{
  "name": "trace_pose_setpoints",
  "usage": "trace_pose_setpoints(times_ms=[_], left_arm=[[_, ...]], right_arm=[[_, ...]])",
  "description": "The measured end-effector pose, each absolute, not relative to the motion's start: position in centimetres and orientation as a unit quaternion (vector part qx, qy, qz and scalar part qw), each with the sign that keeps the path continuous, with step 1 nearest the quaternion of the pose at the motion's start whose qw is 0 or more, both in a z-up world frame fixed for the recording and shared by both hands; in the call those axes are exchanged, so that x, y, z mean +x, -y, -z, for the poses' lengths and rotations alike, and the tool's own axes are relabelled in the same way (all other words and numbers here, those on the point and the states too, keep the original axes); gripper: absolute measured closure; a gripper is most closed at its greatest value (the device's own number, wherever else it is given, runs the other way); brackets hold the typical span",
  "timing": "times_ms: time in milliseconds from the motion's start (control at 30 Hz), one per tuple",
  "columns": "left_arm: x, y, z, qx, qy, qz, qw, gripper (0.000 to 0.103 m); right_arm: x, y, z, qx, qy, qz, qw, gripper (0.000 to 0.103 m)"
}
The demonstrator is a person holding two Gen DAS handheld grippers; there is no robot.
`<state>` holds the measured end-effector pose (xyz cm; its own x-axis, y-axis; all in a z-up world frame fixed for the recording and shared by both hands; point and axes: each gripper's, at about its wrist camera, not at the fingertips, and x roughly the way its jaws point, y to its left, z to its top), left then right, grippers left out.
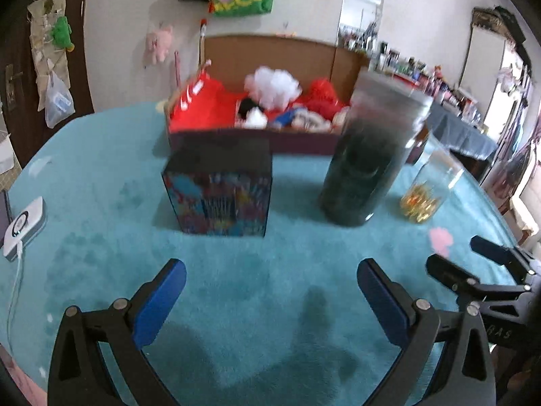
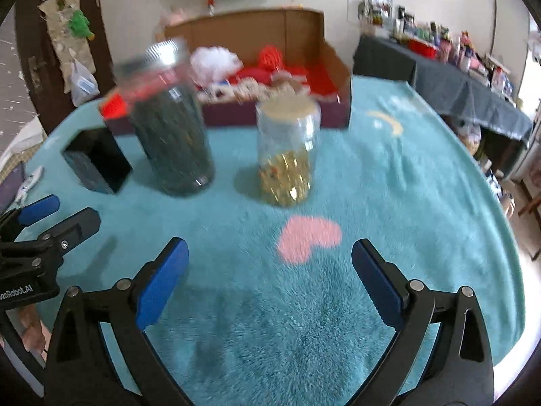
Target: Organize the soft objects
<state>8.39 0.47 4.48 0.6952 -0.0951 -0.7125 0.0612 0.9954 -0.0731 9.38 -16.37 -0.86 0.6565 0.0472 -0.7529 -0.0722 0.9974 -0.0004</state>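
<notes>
A cardboard box (image 1: pixel 257 140) at the far side of the table holds several soft toys: a white pom-pom (image 1: pixel 272 84), red plush (image 1: pixel 321 96) and others. It also shows in the right wrist view (image 2: pixel 324 64) with the white pom-pom (image 2: pixel 214 61). My left gripper (image 1: pixel 270 291) is open and empty, low over the teal cover. My right gripper (image 2: pixel 270 270) is open and empty too, and shows at the right edge of the left wrist view (image 1: pixel 473 260).
A colourful black box (image 1: pixel 219 189) (image 2: pixel 96 162), a dark jar (image 1: pixel 368 155) (image 2: pixel 169 121) and a clear jar with gold pieces (image 1: pixel 429 186) (image 2: pixel 287 152) stand before the cardboard box. A white device (image 1: pixel 23 226) lies left. The cover has a pink heart (image 2: pixel 307 238).
</notes>
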Motion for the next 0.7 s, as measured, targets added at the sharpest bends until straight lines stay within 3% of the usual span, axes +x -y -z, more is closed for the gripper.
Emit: trace_pose_setpoints(times_ms=[700], left_arm=[[9.5, 0.0, -2.0, 0.001, -0.418, 0.018, 0.908, 0.0]], right_arm=[[10.3, 17.3, 2.4, -0.018, -0.424, 0.005, 0.905, 0.002]])
